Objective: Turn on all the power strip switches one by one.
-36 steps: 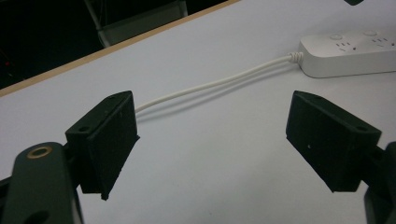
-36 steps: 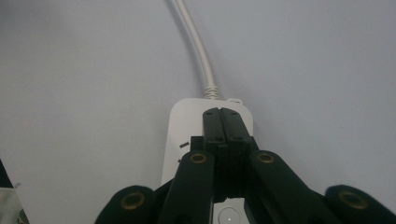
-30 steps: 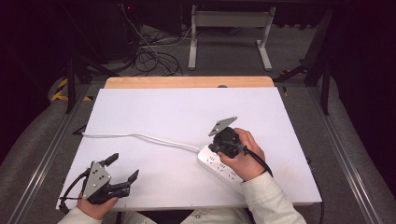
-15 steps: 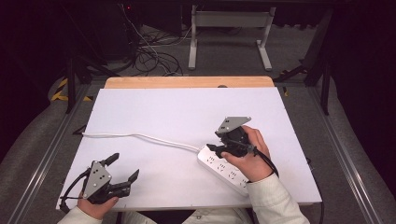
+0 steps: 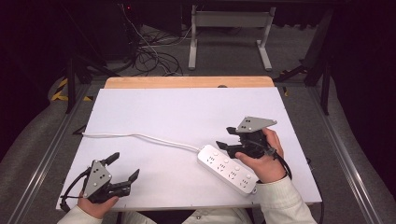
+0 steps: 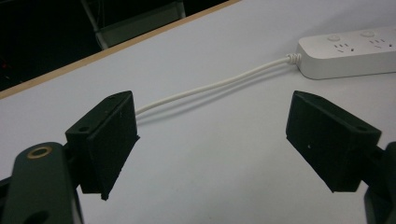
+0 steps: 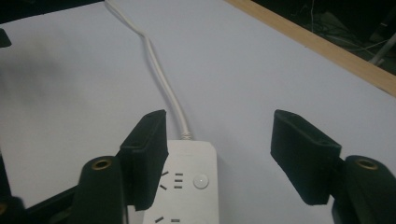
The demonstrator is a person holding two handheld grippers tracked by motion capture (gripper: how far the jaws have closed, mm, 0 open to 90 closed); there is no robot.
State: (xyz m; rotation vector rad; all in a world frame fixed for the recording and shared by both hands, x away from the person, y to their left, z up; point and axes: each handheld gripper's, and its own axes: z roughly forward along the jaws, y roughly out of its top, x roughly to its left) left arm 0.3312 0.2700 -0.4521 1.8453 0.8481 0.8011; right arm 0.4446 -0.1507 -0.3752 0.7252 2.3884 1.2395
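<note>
A white power strip (image 5: 227,169) lies slantwise on the white tabletop (image 5: 187,107) at the front right. Its white cable (image 5: 140,136) runs left across the table. My right gripper (image 5: 225,137) hovers open just over the strip's cable end. In the right gripper view the strip (image 7: 187,186) lies under my open gripper (image 7: 219,154), close to the left jaw, and the cable (image 7: 159,70) leads away ahead. My left gripper (image 5: 125,165) rests open near the front left corner with nothing in it. In the left gripper view it (image 6: 219,135) stands wide open, facing the cable (image 6: 210,86) and the strip (image 6: 355,51).
A wooden strip (image 5: 187,82) edges the table's far side. Behind it on the floor are a tangle of dark cables (image 5: 154,58) and a grey metal stand (image 5: 229,32). Metal rails (image 5: 343,154) run along both sides of the table.
The right gripper has shifted a little to the right along the strip's cable end, and its grey plate has levelled. The left gripper has stayed still.
</note>
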